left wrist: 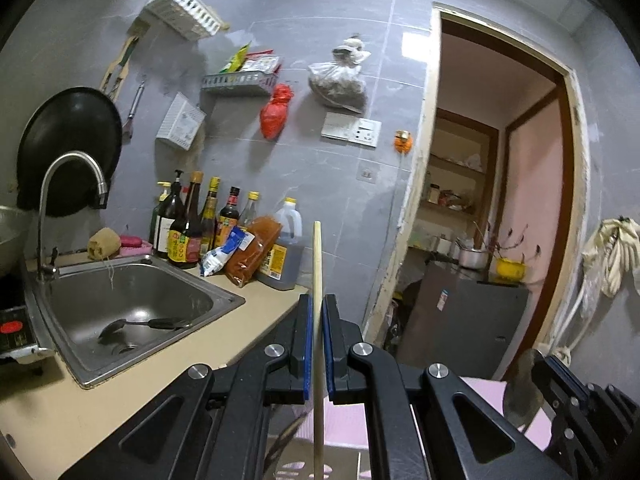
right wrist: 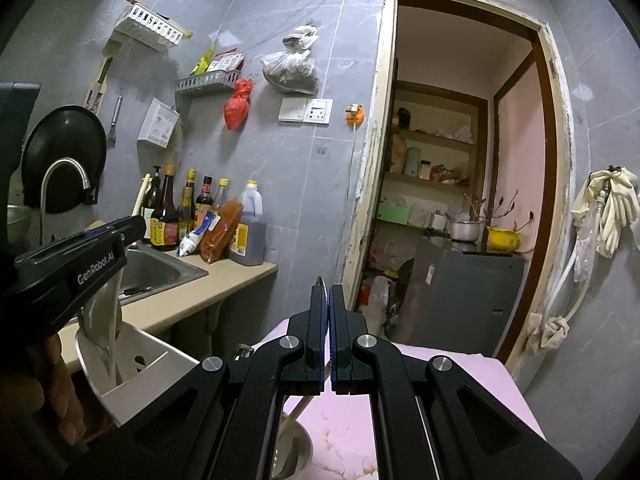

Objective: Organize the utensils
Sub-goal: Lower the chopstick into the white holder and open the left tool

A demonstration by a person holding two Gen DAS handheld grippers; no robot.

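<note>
Left hand-held gripper [left wrist: 319, 312] clamps a wooden stick [left wrist: 317, 264]; right hand-held gripper [right wrist: 329, 300] pinches a thin metal handle [right wrist: 321, 281]. Sink [left wrist: 224, 296] holds a black ladle [left wrist: 140, 326].

Your left gripper [left wrist: 319, 312] is built of matte black plastic: two straight fingers [left wrist: 301, 332] lined on their inner faces with blue pads [left wrist: 308, 344], carried on angular black linkage arms with triangular cut-outs. Round silver screw heads sit at each pivot, four across the front. Your right gripper [right wrist: 328, 300] is the same build, black fingers with thin blue pads and four silver pivot screws. Seen from the right wrist camera, the side of your left gripper carries white "GenRobot.AI" lettering on its black housing. A bare hand [right wrist: 52, 392] shows beneath it at the lower left.
</note>
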